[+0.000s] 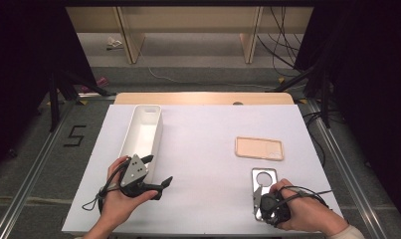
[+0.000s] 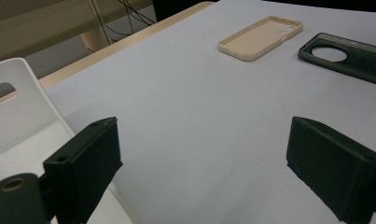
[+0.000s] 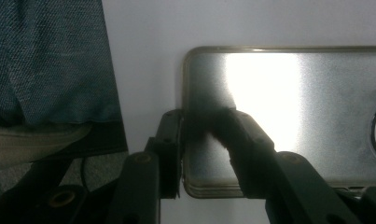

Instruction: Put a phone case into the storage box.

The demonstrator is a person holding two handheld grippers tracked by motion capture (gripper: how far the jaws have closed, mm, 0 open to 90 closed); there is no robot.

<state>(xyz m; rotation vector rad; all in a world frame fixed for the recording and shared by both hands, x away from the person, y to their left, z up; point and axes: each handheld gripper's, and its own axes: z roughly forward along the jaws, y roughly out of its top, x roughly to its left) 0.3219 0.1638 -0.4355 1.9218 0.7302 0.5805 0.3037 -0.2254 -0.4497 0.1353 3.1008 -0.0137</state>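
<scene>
Right gripper [image 1: 261, 195] sits at the near right corner of the table [image 1: 203, 149], held in the person's right hand [image 1: 307, 213], pointing away from the person over the near end of the dark phone case [image 1: 264, 180]. That case lies flat, its round camera cutout toward the far end. In the right gripper view the jaws are closed on the case's [image 3: 288, 116] near corner edge: one jaw outside the rim, the other on the glossy inner face, both touching it. The case rests on the table, not lifted. A beige phone case [image 1: 259, 148] lies flat just beyond the dark one, close to it but apart. Left gripper [image 1: 155, 172] is held in the left hand [image 1: 119, 199] at the near left, beside the near end of the long white tray [image 1: 155, 130]; its jaws stand wide apart with nothing between them, bare table showing in the gap.
</scene>
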